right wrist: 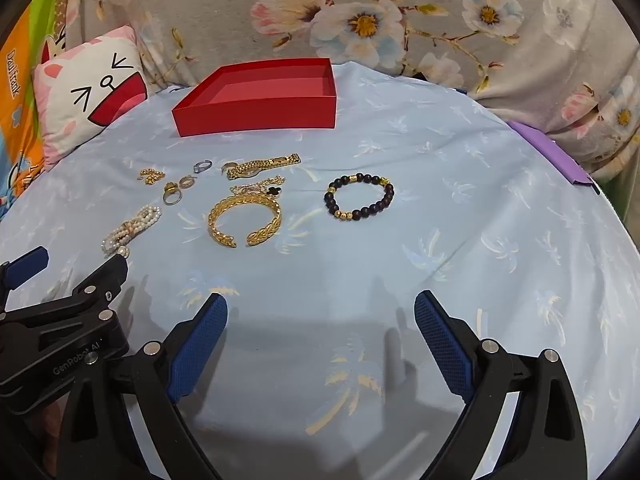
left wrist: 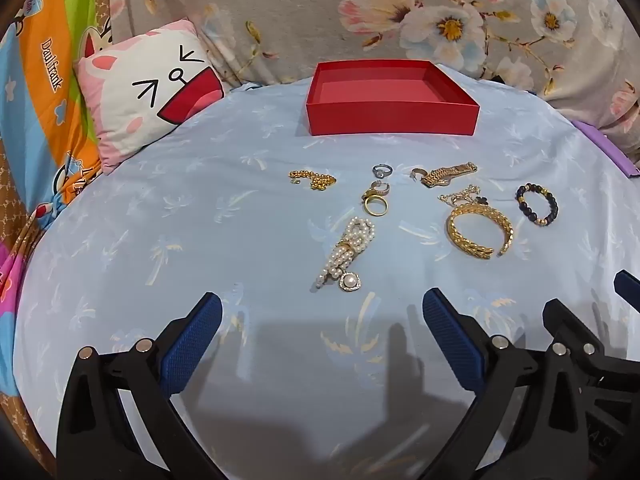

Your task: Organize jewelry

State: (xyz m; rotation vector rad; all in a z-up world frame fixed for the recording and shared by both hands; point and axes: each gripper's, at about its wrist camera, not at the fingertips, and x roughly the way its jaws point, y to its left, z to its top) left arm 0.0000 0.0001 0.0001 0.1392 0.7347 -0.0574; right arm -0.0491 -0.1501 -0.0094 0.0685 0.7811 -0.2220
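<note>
Both tongs wide open and empty, jewelry loose on blue sheet, red box empty.

Left gripper [left wrist: 322, 306] and right gripper [right wrist: 321, 308] side by side at near edge of bedsheet [right wrist: 460, 208], jaws spread full, nothing between pads; "GenRobot AI" readable on left gripper body in right view. Nearest on box side of the tongs: pearl necklace [left wrist: 352, 250], light, slippery strands, likely best pinched at bunched gold wrap mid-length. Gold cuff bangle [right wrist: 245, 218] right of pearls, stiff, looks heaviest, grab across band. Dark bead bracelet [right wrist: 360, 197] further right, probably elastic, pinch one side. Closer to box: gold ring [left wrist: 375, 205], silver ring [left wrist: 382, 171], gold chain [left wrist: 314, 179], gold watch [left wrist: 448, 174], all small, hard to nip off soft cloth. Red box [left wrist: 390, 98] farthest, open. Left of box: cat pillow [left wrist: 148, 88], blanket reading "DaulFrank" [left wrist: 52, 65].
</note>
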